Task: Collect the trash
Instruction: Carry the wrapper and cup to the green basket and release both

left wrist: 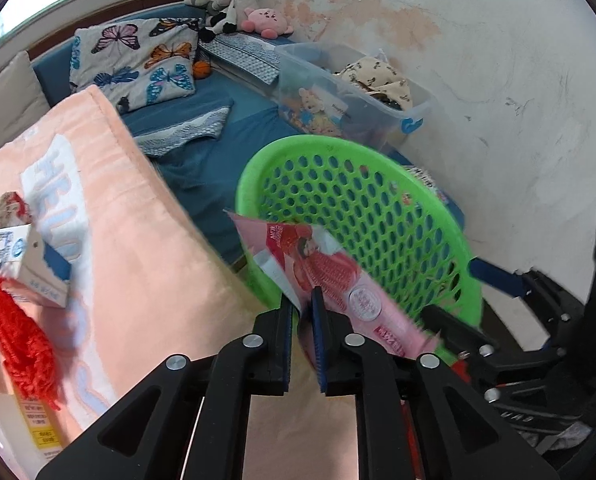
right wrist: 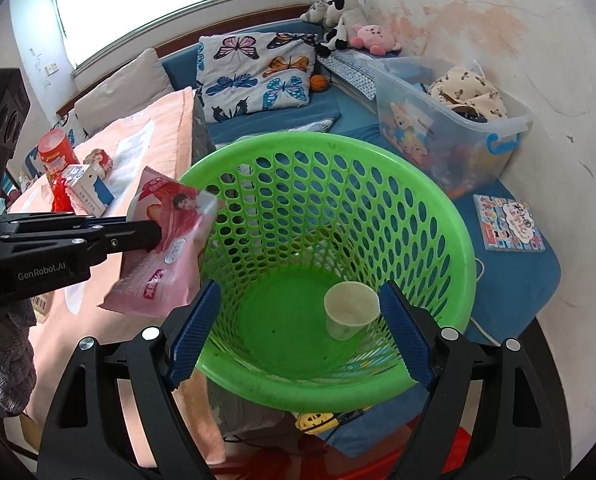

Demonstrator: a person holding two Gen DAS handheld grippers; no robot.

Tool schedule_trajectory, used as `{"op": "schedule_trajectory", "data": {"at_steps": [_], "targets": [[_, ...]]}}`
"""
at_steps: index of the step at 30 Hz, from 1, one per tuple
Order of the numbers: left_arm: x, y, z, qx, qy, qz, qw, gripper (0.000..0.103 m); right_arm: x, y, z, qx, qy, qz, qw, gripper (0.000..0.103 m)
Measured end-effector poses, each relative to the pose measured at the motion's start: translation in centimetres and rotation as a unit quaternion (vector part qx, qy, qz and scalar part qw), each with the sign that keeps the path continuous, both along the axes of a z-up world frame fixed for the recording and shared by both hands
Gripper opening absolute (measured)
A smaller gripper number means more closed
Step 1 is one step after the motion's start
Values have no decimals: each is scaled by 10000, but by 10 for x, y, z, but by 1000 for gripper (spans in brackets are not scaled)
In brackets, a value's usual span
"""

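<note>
My left gripper (left wrist: 302, 300) is shut on a pink snack wrapper (left wrist: 321, 272) and holds it at the left rim of the green perforated basket (left wrist: 361, 208). In the right wrist view the wrapper (right wrist: 166, 240) hangs from the left gripper (right wrist: 156, 234) just outside the basket rim (right wrist: 449, 216). A paper cup (right wrist: 349, 312) lies on the basket floor. My right gripper (right wrist: 298, 332) is open, its fingers (right wrist: 194, 328) to either side of the basket's near rim. I cannot tell whether they touch it.
A milk carton (left wrist: 30, 268), red yarn (left wrist: 18, 332) and a red can (right wrist: 56, 154) sit on the peach blanket (left wrist: 138, 260). A clear storage bin (right wrist: 449, 128) stands by the wall. A butterfly pillow (right wrist: 258, 76), plush toys (right wrist: 349, 20) and a booklet (right wrist: 507, 222) lie on the blue mattress.
</note>
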State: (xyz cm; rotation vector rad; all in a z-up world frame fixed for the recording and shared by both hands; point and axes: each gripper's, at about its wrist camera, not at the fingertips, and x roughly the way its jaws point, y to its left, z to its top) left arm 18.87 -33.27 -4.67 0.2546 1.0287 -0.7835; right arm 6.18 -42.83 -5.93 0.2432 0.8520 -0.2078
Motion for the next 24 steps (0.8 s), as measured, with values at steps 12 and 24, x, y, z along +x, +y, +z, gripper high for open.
{"op": "schedule_trajectory", "data": {"at_steps": [12, 24], "targets": [[2, 14, 9, -672, 295, 38, 9973, 38, -2, 3, 8, -154, -37, -56, 9999, 81], [-11, 39, 42, -899, -19, 136, 9959, 53, -13, 8, 33, -356, -279, -45, 9990, 82]]}}
